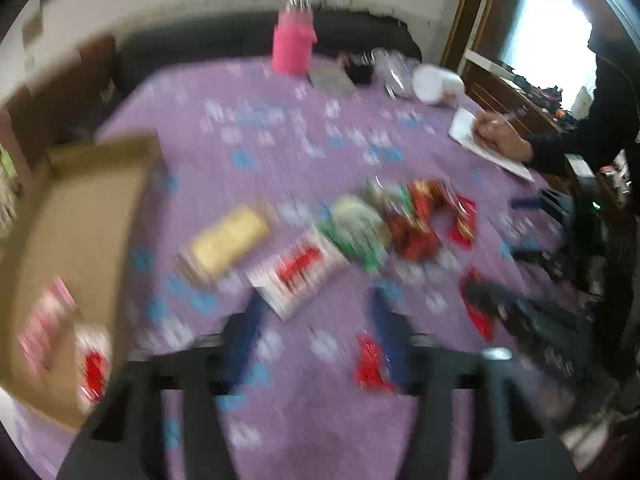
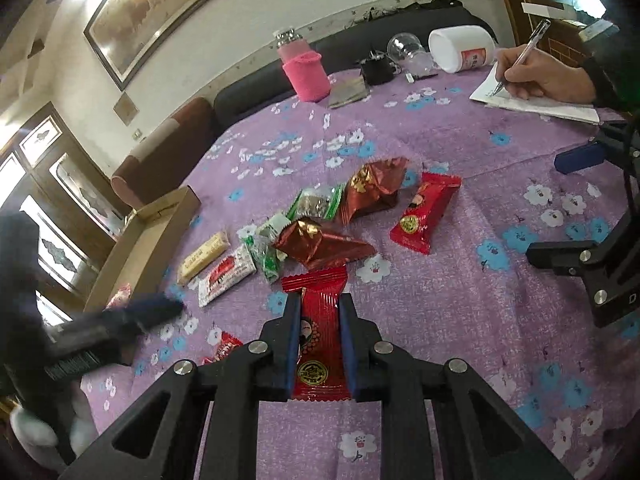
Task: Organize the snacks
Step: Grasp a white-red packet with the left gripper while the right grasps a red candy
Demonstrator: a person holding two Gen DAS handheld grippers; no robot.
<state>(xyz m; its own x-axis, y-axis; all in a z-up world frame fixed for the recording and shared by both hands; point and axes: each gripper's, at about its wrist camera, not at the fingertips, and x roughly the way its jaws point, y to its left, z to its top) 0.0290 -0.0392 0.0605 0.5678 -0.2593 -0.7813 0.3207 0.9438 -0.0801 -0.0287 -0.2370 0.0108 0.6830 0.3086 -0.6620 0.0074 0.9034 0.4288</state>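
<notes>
Right tongs (image 2: 319, 340): closed on a red packet (image 2: 318, 344), which lies flat on the counter (image 2: 460, 320) at lower centre of the right wrist view. Both blue pads (image 2: 293, 336) bear against the packet's long edges.

Left tongs (image 1: 316, 336): spread wide, holding nothing. This view is motion-blurred. The tongs hover above the purple cloth at lower centre, and a small red candy (image 1: 370, 364) lies against the inner side of the right-hand finger; contact cannot be determined.

Snack positions, right wrist view:
- Second red packet (image 2: 424, 212), right of centre, apart from the others.
- Two dark red foil packs (image 2: 374, 188), one at centre and one just above the gripped packet.
- Two green packs (image 2: 316, 204), left of the foil packs.
- White pack (image 2: 226, 276) and yellow bar (image 2: 204, 258), side by side at centre left.

Box (image 1: 80, 240): cardboard, open, at the left edge of the left wrist view. It contains pink and red packs (image 1: 48, 328) at its near end.

Far edge of the counter: pink bottle (image 2: 304, 68), white jar (image 2: 460, 50) on its side. Upper right: a hand (image 2: 544, 76) writes with a pen on a notepad (image 2: 532, 102).
</notes>
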